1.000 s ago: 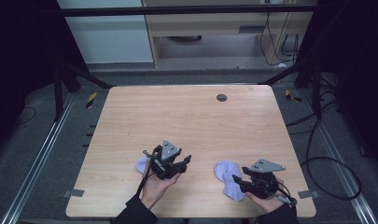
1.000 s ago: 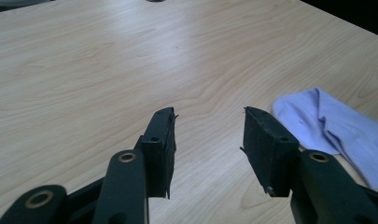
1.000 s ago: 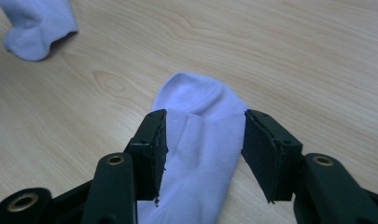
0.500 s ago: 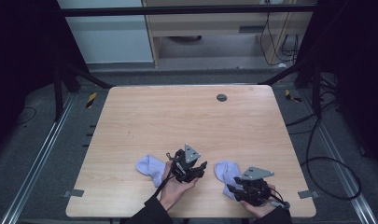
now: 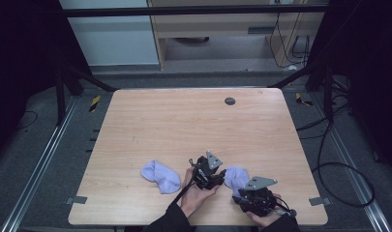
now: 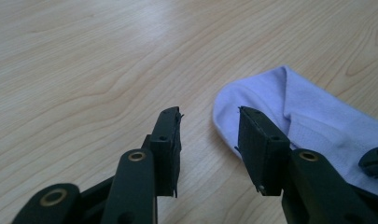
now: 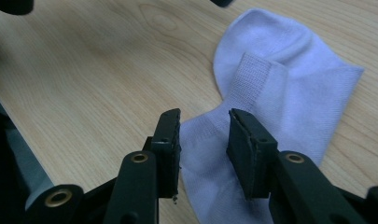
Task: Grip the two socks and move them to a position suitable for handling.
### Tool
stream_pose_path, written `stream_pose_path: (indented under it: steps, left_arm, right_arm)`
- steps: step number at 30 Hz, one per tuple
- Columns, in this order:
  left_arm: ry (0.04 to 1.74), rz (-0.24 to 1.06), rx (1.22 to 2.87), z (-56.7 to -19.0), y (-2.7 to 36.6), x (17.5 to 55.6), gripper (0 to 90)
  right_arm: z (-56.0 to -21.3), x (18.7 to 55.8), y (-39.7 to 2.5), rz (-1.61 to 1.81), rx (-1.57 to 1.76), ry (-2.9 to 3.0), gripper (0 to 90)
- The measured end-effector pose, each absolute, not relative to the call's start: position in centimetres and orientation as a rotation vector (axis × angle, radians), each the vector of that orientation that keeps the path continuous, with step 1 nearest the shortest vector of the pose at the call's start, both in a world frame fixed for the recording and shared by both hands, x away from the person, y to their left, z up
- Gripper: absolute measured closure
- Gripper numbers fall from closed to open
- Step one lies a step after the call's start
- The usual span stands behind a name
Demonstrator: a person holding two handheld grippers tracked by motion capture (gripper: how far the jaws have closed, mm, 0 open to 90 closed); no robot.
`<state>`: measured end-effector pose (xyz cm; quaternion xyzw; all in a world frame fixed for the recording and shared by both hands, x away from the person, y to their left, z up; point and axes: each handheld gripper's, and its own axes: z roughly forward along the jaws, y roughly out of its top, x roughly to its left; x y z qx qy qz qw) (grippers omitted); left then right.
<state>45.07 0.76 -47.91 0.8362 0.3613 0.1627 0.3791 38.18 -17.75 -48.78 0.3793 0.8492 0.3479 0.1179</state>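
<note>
Two pale lilac socks lie near the table's front edge. One sock (image 5: 159, 176) lies flat at the left, with no gripper at it. The other sock (image 5: 236, 177) lies between my grippers. My left gripper (image 5: 221, 174) is open at that sock's left end; in the left gripper view the gripper (image 6: 210, 127) hangs low over the wood with the sock's rounded end (image 6: 303, 116) under its right jaw. My right gripper (image 5: 242, 194) is open at the sock's near end; in the right gripper view the gripper (image 7: 204, 127) straddles the sock's ribbed part (image 7: 289, 79).
The wooden table (image 5: 184, 125) has a dark round grommet (image 5: 229, 101) near its far edge. Its front edge runs just behind my hands. Cables (image 5: 339, 164) trail on the floor at the right.
My left gripper has left the left sock and moved right to the other sock's end. My right gripper has shifted a little left and toward the front edge. Both socks lie still.
</note>
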Motion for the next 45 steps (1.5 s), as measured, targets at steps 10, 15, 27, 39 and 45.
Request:
stream_pose_path:
  steps: [10,15,27,39,45]
  left_arm:
    - [0.929,0.397,2.168,-49.0,-0.1,45.3,62.3]
    - [0.927,0.374,2.178,-49.5,-0.3,45.5,67.0]
    - [0.949,0.343,2.182,-49.8,-0.3,45.6,81.8]
    - [0.943,0.362,2.180,-49.8,-0.5,45.3,89.0]
    - [0.939,0.359,2.180,-49.7,-0.3,45.2,89.1]
  right_arm:
    - [-49.2,38.2,-17.4,0.995,1.079,2.533,66.9]
    - [-49.3,38.2,-17.4,0.994,1.082,2.542,70.9]
    - [-49.2,38.3,-17.5,0.987,1.088,2.549,87.5]
    - [-48.2,38.2,-18.1,1.029,1.093,2.495,89.8]
    - [-47.7,38.1,-18.8,1.085,1.117,2.425,89.8]
